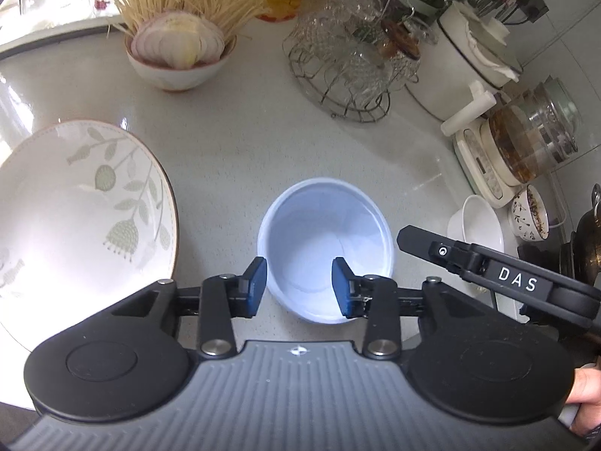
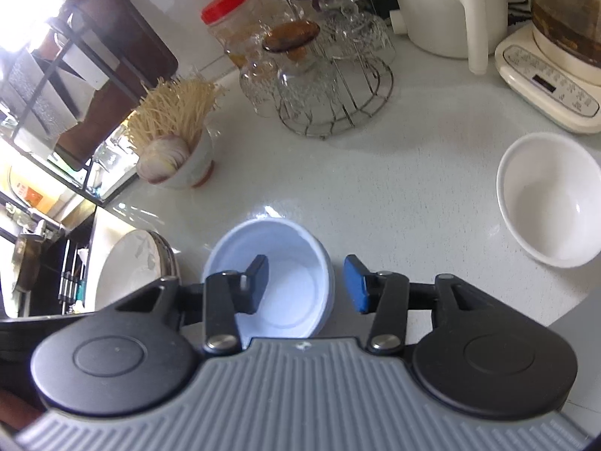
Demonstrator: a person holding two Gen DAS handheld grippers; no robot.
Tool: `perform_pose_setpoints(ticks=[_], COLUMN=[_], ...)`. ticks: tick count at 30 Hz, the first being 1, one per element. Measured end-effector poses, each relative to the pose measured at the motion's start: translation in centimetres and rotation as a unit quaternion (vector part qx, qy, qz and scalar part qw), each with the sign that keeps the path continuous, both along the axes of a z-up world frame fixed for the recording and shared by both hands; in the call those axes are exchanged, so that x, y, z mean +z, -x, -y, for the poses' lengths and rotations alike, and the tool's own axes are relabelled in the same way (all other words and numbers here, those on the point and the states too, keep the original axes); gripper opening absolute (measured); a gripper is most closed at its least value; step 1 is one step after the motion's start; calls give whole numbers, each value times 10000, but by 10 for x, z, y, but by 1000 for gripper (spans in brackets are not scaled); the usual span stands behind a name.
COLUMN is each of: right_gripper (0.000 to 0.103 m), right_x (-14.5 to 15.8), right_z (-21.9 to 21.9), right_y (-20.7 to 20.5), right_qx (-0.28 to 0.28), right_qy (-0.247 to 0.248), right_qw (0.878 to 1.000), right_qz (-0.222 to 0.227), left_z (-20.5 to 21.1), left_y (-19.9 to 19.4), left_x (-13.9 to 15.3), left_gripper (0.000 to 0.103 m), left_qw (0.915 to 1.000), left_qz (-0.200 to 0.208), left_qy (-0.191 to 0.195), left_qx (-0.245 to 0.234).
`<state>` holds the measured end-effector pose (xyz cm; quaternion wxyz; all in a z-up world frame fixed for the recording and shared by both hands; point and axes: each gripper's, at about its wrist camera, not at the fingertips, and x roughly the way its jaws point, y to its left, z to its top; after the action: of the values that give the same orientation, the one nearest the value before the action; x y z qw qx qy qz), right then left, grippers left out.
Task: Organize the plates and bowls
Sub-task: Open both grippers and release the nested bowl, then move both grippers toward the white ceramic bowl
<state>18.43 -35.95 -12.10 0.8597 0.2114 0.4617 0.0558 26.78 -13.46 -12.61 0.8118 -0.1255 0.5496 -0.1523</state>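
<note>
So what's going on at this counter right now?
A person is sorting dishes with a hand-held gripper in each hand. Both the left hand-held gripper and the right hand-held gripper are open, each straddling an opposite rim of the pale blue bowl, which sits on the counter. A floral plate lies to its left, a white bowl to its right.

White letters "DAS" on the right gripper, black arm
</note>
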Motion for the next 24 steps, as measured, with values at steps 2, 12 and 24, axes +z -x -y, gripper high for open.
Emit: perform_pose_setpoints(ticks=[2, 12, 24], right_gripper=[48, 48, 48], right_x=[4, 37, 69], right_z=[1, -1, 3], right_y=[0, 5, 27], right_qx=[-13, -72, -241], right_qy=[14, 205, 332], right_qw=[10000, 9983, 9930], right_qz=[59, 547, 1105], left_z=[-1, 4, 20], left_y=[0, 3, 20], left_x=[4, 37, 78], left_gripper=[43, 43, 43], left_qw=[10000, 9980, 9873], left_qz=[77, 609, 1450], left_qy=[-5, 80, -28], left_qx=[-29, -140, -655])
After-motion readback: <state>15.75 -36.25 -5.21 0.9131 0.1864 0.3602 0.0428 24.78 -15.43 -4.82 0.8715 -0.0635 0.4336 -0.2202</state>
